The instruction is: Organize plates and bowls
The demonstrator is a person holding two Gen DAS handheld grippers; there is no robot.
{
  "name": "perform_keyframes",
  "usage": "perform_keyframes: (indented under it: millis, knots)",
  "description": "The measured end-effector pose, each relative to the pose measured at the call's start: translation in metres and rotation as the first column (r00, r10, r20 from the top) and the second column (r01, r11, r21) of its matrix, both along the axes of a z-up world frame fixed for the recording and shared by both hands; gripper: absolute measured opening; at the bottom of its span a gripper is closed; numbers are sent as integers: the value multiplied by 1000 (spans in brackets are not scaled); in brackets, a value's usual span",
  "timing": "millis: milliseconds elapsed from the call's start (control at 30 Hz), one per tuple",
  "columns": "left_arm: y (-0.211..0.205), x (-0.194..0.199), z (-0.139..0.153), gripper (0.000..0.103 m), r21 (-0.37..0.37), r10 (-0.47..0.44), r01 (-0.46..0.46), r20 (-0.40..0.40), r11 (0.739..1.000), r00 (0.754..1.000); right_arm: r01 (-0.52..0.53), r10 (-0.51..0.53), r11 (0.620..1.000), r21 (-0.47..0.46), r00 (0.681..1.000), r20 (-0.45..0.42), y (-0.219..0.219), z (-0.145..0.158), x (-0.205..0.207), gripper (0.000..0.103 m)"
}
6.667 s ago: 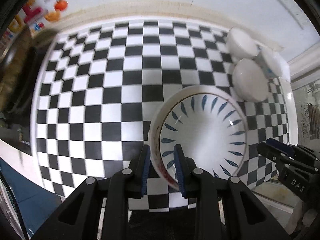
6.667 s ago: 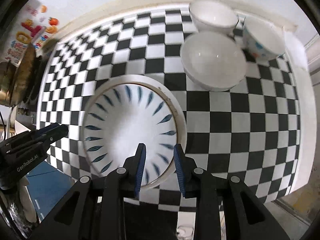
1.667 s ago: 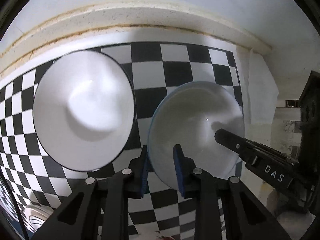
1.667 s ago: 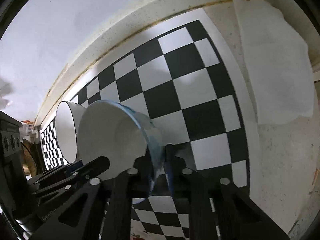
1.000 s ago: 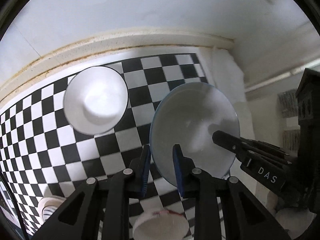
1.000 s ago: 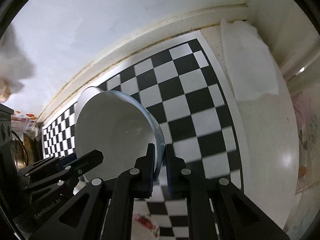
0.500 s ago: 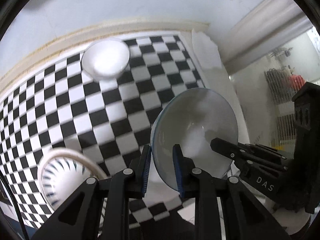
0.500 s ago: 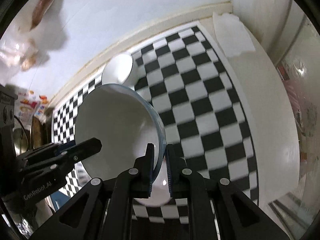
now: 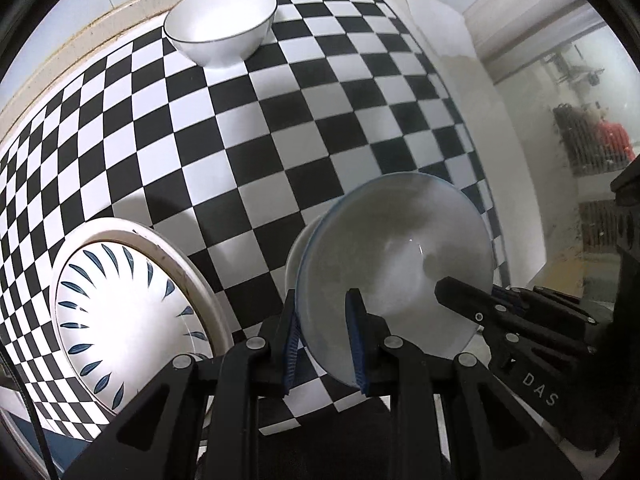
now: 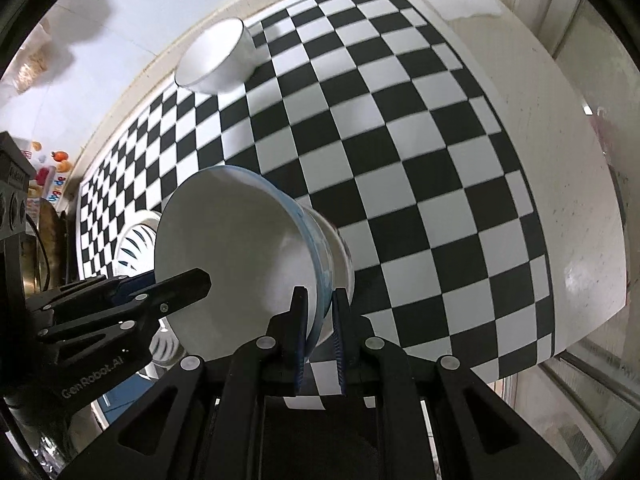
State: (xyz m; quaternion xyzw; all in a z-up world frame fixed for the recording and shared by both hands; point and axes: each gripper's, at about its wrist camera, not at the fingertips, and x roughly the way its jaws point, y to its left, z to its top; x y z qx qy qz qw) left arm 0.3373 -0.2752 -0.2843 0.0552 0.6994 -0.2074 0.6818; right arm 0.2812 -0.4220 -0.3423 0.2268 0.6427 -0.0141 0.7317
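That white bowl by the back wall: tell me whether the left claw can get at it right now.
Probably not: the left claw is shut on the blue-rimmed bowl, shared with the right claw. The path across the checkered mat to the white bowl looks free.

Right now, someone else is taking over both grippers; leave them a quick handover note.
Left gripper and right gripper: each shut on the rim of the blue-rimmed bowl, held tilted above the checkered mat.
Leaf-pattern plate: on the mat's near left.
White bowl: upright at the far edge.
Done: bowl lifted.
Left: set it down, probably grouped with the other dishes.
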Motion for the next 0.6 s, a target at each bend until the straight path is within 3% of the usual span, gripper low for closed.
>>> perform_keyframes:
  millis: [233, 600]
  knots:
    - [-7, 1, -11, 20, 42, -13, 13, 3, 999, 1000, -8, 8, 1000, -5, 999, -38, 5, -19, 0, 13]
    - [-11, -3, -22, 20, 91, -36, 35, 3, 995, 999, -40, 37, 999, -35, 997, -69, 11, -21, 6, 14]
